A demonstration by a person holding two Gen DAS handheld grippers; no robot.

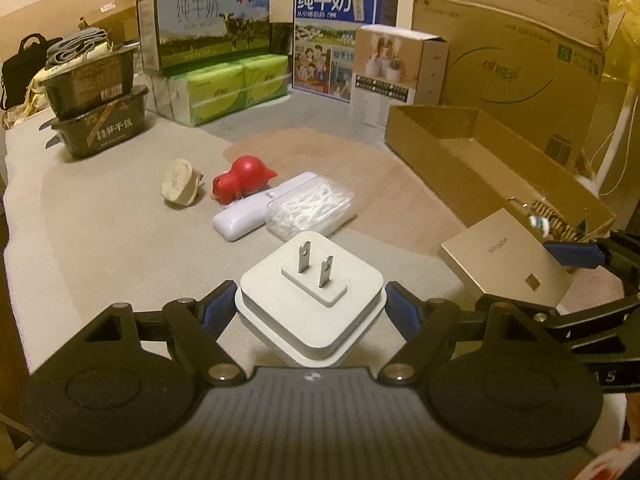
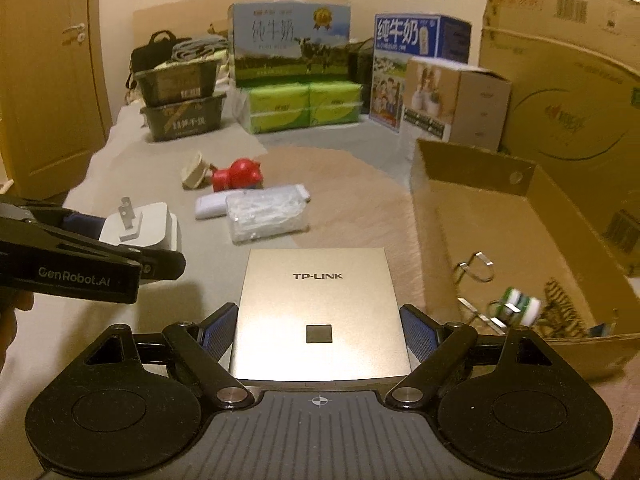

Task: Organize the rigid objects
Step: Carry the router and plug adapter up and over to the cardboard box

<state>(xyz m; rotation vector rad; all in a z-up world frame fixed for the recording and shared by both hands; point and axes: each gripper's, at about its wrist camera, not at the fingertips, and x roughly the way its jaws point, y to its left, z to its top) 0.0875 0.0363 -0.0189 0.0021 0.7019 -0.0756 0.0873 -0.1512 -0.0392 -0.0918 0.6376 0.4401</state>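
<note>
My left gripper (image 1: 310, 304) pinches one white two-prong plug adapter (image 1: 310, 300) and my right gripper (image 2: 318, 330) clamps one gold TP-LINK box (image 2: 320, 312), both lifted over the near edge of the cloth-covered surface (image 1: 120, 240). Mid-surface lie four loose items: one beige plug (image 1: 180, 186), one red toy (image 1: 240, 180), one white case (image 1: 256, 210), one clear box of floss picks (image 1: 310, 210); along the far edge two milk cartons and two stacked black trays. The open cardboard box (image 2: 472, 168) at the right edge holds metal clips, a green-white roll and a striped thing, blurred and partly cut off.
</note>
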